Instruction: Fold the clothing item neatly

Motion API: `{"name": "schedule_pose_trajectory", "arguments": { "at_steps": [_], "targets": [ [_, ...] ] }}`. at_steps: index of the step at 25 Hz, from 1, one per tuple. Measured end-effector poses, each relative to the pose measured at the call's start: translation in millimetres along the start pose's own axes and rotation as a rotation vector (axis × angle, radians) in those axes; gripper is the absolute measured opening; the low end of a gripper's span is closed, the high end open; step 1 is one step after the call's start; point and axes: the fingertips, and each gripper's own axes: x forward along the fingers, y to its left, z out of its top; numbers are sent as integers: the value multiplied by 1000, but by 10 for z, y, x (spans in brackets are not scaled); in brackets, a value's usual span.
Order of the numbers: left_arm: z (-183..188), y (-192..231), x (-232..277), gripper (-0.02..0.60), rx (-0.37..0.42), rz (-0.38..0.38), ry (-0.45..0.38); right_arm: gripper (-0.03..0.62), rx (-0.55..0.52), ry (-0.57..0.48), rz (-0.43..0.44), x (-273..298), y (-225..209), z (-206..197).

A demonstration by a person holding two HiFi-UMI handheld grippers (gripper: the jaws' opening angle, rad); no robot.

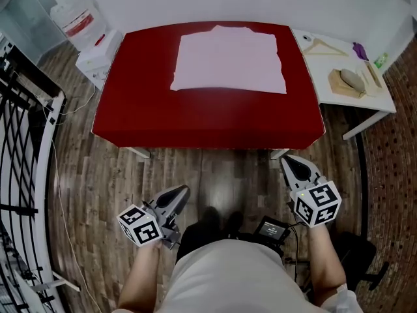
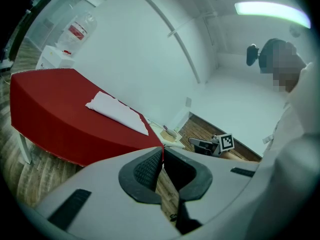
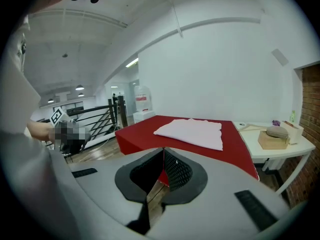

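A pale pink garment (image 1: 228, 60) lies folded flat in a rough square on the red table (image 1: 208, 113), toward its far side. It also shows as a thin pale sheet in the left gripper view (image 2: 117, 112) and the right gripper view (image 3: 192, 130). Both grippers hang over the wooden floor, short of the table's near edge. My left gripper (image 1: 180, 192) is shut and holds nothing. My right gripper (image 1: 290, 162) is shut and holds nothing too. In each gripper view the jaws meet tip to tip with nothing between them.
A white side table (image 1: 348, 77) at the right holds a wooden hanger (image 1: 322, 47) and a brush on a wooden block (image 1: 352, 80). A white cabinet (image 1: 98, 57) with a water jug (image 1: 78, 18) stands at the far left. A black metal railing (image 1: 23, 155) runs along the left.
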Motion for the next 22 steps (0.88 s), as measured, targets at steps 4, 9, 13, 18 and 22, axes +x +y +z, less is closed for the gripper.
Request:
{"name": "schedule_pose_trajectory", "arguments": {
  "at_steps": [4, 9, 13, 18, 22],
  "targets": [
    [9, -41, -53, 9, -2, -20, 8, 15, 29, -7, -10, -24, 59, 30],
    [95, -77, -63, 9, 1, -56, 28, 14, 92, -9, -12, -152, 138, 76],
    [250, -121, -18, 9, 15, -95, 30, 14, 96, -3, -17, -207, 176, 178],
    [318, -236, 45, 9, 37, -137, 38, 14, 114, 11, -43, -329, 199, 174],
    [256, -320, 109, 9, 43, -167, 51, 12, 121, 11, -58, -409, 203, 156]
  ]
}}
